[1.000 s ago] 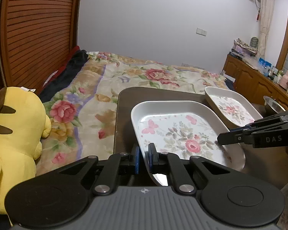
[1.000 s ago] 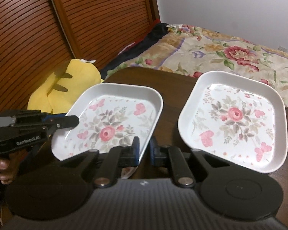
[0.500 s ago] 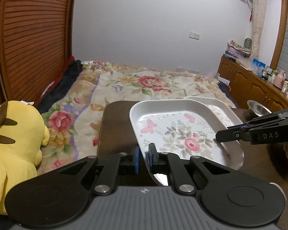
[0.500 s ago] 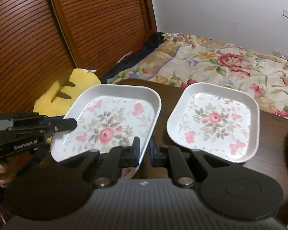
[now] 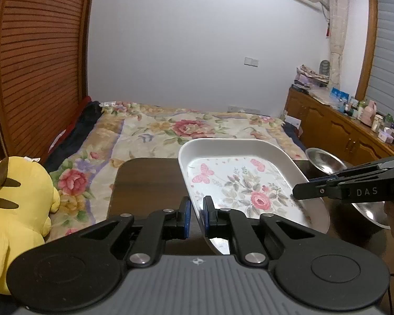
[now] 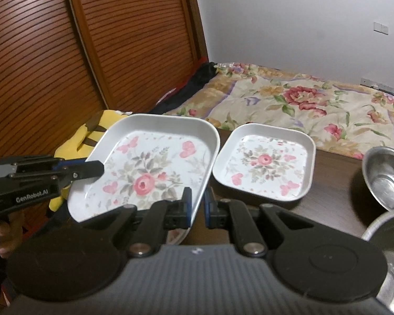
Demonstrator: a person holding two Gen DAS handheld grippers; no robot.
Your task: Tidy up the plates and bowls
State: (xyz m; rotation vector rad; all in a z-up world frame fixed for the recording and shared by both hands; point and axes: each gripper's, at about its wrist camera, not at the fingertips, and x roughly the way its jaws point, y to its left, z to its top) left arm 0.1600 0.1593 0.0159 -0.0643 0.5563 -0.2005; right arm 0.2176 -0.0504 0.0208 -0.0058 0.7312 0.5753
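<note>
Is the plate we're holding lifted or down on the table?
Lifted: the held plate overlaps the table edge, clamped by both grippers.

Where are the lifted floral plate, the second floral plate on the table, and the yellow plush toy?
lifted floral plate (image 6: 144, 181): right wrist view, on its painted rose.
second floral plate (image 6: 264, 159): right wrist view, on its central rose.
yellow plush toy (image 5: 18, 210): left wrist view, on its yellow body.

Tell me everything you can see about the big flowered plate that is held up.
The big plate is white, square with rounded corners and a raised rim, printed with a pink rose, leaves and butterflies. It looks like glazed ceramic or melamine. It is lifted and tilted above the dark table, pinched at opposite edges by the left hand-held gripper and the right hand-held gripper.
</note>
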